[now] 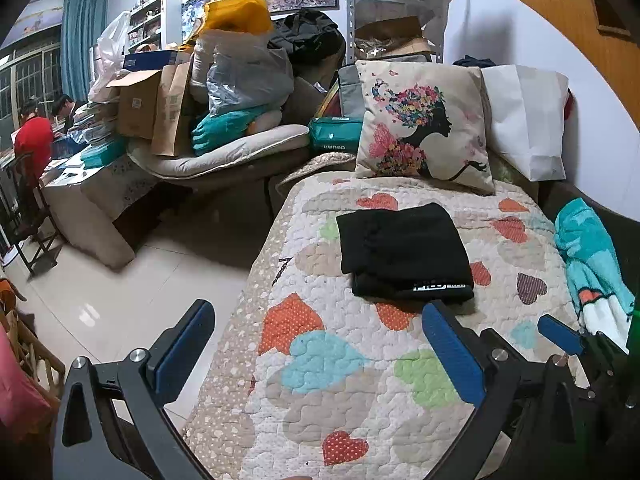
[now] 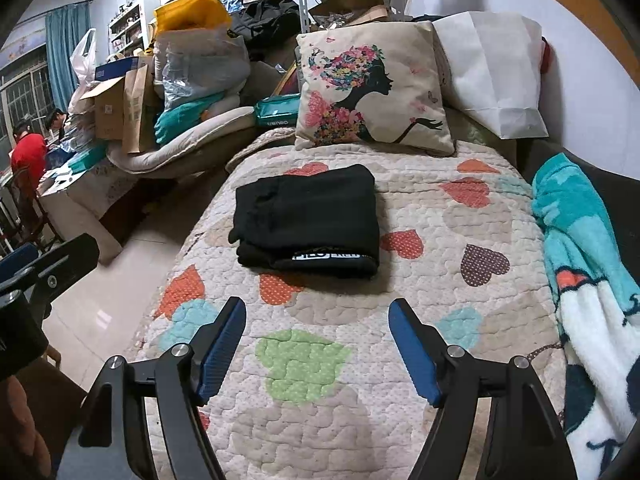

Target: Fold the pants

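Note:
The black pants (image 1: 404, 250) lie folded into a compact rectangle on the heart-patterned quilt (image 1: 344, 380), a white logo band on the near edge. They also show in the right wrist view (image 2: 310, 220). My left gripper (image 1: 316, 314) is open and empty, held above the quilt's near left edge, short of the pants. My right gripper (image 2: 318, 314) is open and empty, also short of the pants, over the quilt (image 2: 304, 420). The right gripper's fingers (image 1: 560, 334) show at the lower right of the left wrist view.
A floral cushion (image 2: 372, 88) and a white paper bag (image 2: 492, 76) stand behind the pants. A teal and white blanket (image 2: 588, 280) lies along the right side. Left of the bed are tiled floor (image 1: 120, 300), a cluttered sofa with boxes and bags (image 1: 208, 92), and two people at a table (image 1: 36, 136).

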